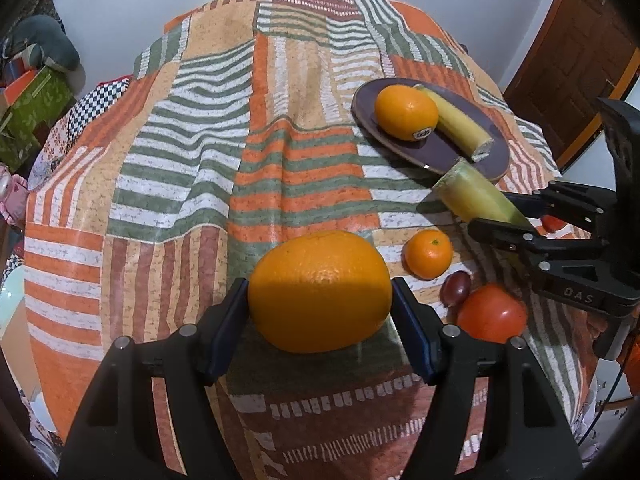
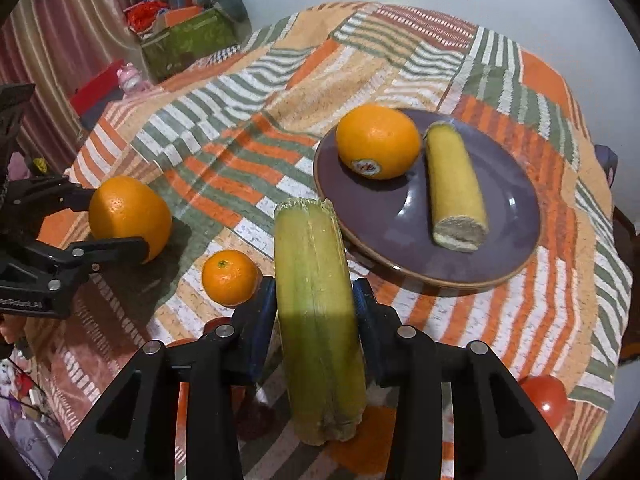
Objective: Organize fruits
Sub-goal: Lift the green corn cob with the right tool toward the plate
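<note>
1. On the striped patchwork tablecloth [image 1: 192, 152], we hold two fruits at once, one per gripper, both short of the purple plate [image 2: 516, 208], which we judge is where the fruit belongs.
2. Our left gripper [image 1: 320, 300] clamps the large orange [image 1: 320, 290] across its middle, blue pads pressed on either flank; its underside seems to sit on or just above the cloth (we cannot tell which).
3. Our right gripper [image 2: 316, 312] is closed on the greenish banana piece [image 2: 316, 280], gripping it at mid-length so the cut end points toward the plate rim, probably ready to lay beside its mate.
4. The plate already carries a stickered orange [image 2: 378, 140] and a yellow banana piece [image 2: 454, 184], lying close side by side, with bare glaze to their right.
5. The small mandarin [image 1: 428, 254], a dark grape [image 1: 456, 288] and a red tomato [image 1: 492, 312] wait loose on the cloth.
6. Textures differ: dimpled rind, ridged matte banana skin with a fibrous cut end, glossy tomato skin, and a smooth reflective plate on wrinkled fabric.
</note>
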### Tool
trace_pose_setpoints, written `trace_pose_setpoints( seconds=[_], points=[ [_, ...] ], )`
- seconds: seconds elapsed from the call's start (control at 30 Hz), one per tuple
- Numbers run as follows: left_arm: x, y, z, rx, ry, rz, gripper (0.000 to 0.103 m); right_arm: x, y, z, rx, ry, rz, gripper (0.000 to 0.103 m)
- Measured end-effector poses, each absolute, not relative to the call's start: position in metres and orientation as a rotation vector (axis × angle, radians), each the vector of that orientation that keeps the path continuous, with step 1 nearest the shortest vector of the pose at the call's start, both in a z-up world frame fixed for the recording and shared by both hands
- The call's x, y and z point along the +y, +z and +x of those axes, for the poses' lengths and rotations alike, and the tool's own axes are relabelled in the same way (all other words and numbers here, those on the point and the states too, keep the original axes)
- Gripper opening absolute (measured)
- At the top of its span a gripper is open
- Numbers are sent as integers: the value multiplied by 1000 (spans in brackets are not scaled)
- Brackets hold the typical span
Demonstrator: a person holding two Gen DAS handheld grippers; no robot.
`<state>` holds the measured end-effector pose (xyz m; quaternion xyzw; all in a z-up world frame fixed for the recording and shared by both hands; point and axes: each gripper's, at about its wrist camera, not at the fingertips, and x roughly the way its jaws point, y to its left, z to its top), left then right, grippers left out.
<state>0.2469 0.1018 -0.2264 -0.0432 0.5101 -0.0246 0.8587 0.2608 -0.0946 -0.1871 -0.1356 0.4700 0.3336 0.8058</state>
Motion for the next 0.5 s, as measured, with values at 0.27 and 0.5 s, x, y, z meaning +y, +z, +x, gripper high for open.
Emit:
trace_pose_setpoints(
  seconds=[0.27, 0.5],
  points=[
    [86, -202, 248, 1020, -71, -76, 69, -116, -160, 258, 935, 692, -223, 34],
    [65, -184, 262, 985, -98, -55, 69, -135, -140, 266, 885, 660, -191, 34]
  ],
)
